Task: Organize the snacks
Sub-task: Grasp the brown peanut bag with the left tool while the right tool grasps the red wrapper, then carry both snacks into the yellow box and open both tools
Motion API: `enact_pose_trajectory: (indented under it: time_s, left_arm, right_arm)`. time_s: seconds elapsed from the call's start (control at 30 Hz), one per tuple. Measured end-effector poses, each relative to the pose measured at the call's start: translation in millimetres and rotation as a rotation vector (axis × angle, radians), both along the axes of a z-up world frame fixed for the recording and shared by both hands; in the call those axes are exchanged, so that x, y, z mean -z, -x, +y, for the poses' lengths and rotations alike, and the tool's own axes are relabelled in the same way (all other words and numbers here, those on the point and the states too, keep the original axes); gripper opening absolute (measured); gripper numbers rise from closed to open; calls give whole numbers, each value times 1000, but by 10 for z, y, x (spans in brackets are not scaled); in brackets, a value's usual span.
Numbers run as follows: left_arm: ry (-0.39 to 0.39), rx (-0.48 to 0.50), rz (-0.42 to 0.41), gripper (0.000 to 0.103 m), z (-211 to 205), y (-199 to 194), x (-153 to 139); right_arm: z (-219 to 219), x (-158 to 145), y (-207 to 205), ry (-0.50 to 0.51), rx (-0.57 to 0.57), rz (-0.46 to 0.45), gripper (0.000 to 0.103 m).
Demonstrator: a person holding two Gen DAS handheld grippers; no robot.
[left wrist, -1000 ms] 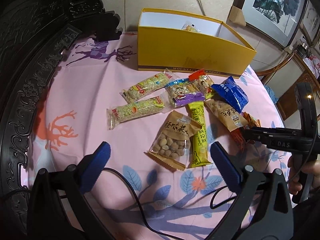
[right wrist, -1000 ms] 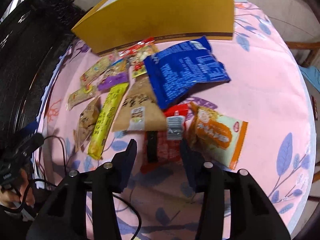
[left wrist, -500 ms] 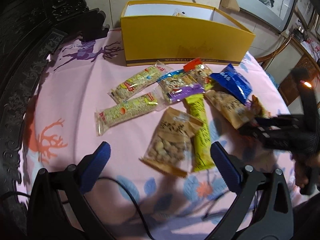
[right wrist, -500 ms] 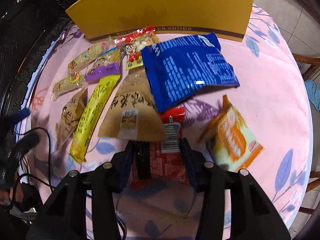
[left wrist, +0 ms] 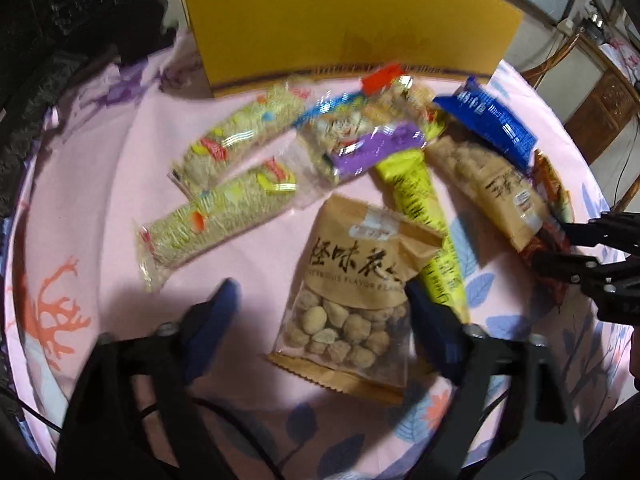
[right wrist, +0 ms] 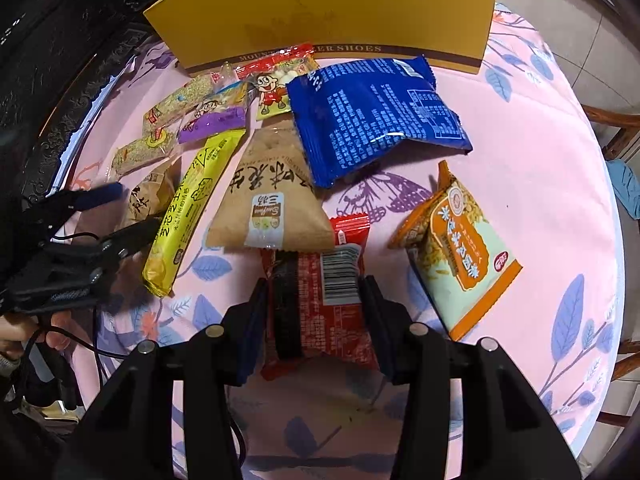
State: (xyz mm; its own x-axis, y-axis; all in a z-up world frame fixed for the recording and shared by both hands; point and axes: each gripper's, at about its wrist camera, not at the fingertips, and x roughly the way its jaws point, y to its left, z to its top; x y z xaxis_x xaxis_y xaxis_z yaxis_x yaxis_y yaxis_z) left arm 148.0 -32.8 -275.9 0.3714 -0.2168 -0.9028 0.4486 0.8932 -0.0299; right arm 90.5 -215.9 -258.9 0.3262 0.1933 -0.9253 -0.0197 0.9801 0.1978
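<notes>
Barely begun: nearly every snack lies loose on the pink cloth [right wrist: 540,128], at six o'clock from the yellow box [right wrist: 320,4]. The right gripper [right wrist: 316,312] pinches the red packet [right wrist: 320,300]; the left gripper [left wrist: 320,320], jaws closing, straddles the brown nut bag [left wrist: 352,292], its pads not yet pressing.

A soft matt cloth [right wrist: 532,152], pink with printed leaves, covered the bench. The yellow box [right wrist: 340,8] looked like smooth matt cardboard. The blue packet [right wrist: 376,120] and the red packet [right wrist: 320,304] were glossy plastic film that caught the light. The nut bag [left wrist: 352,292] was matt brown paper above a clear shiny window. The rice bars [left wrist: 216,220] sat in crinkly transparent wrap. Each claw was dull black plastic, the left claw [left wrist: 320,312] with blue pads [left wrist: 216,312].
</notes>
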Motion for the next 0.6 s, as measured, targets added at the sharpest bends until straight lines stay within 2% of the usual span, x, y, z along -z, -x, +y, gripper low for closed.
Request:
enact_pose_trajectory:
  time_s: [0.1,0.2,0.27,0.33,0.6]
  left_arm:
    - [-30,31,-34,74,-38,30,6]
    - [-17,38,-39,62,-40,51,-15]
    - [-11,31,-44,50,-26,59,-35]
    - [5,20,-43,47,2,64,-51]
    - [54,12,-29,44,45,212,-132]
  right_arm:
    - [-5,1,1,-2,0,-1,48]
    - [-5,-2,6,0,0,-2,48]
    - [-4,-3,3,2,-1,-2,48]
    - [-7,-2,1,-1,2,-3,47]
    - [-74,-20,52,-43,17,24,45]
